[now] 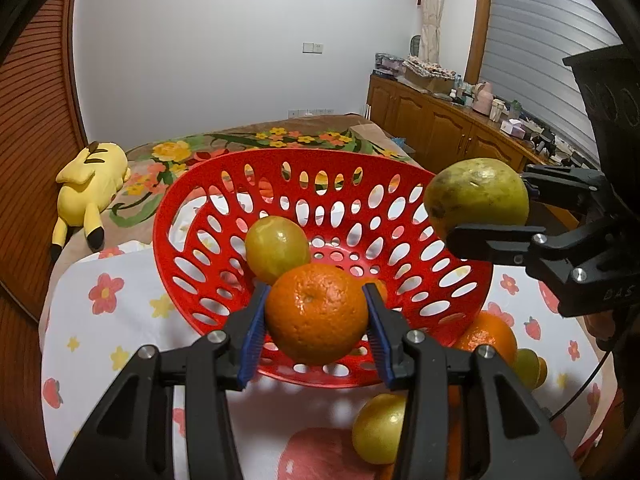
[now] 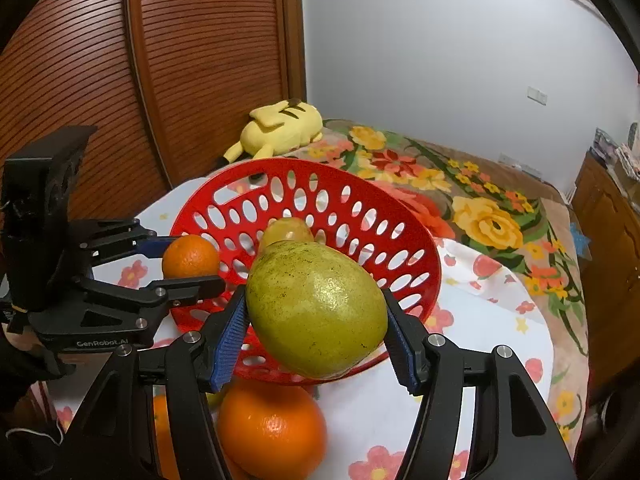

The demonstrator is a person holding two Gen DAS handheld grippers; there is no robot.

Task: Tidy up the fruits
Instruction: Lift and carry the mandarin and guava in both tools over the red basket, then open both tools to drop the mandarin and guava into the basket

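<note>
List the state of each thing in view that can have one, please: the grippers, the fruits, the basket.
left gripper: shut on the orange
orange: held over the basket's near rim
right gripper: shut on the green fruit
green fruit: held, lifted by the basket
red basket: upright, one yellow-green fruit inside
other fruits: lying on the cloth

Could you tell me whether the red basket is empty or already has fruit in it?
Not empty: one yellow-green fruit sits inside the red basket.
</note>
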